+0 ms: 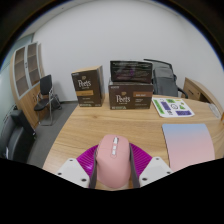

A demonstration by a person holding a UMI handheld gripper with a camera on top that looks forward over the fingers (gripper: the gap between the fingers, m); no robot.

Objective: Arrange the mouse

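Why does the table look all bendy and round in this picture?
In the gripper view, the wide-angle lens curves straight lines, so the wooden table bulges and the brown boxes lean outward; the pink mouse, held between the gripper fingers, looks big because it is closest.

bench (95, 128): wooden, seen carrying the items below
tall box (87, 87): brown, stood upright at the far edge
low box (131, 99): placed just beside it
pad (187, 139): pale, laid flat
chair (45, 100): seen beside a shelf (26, 68)

Smooth matt pink plastic mouse (112, 160), pale wood-grain table (120, 125), printed brown cardboard boxes (88, 87).
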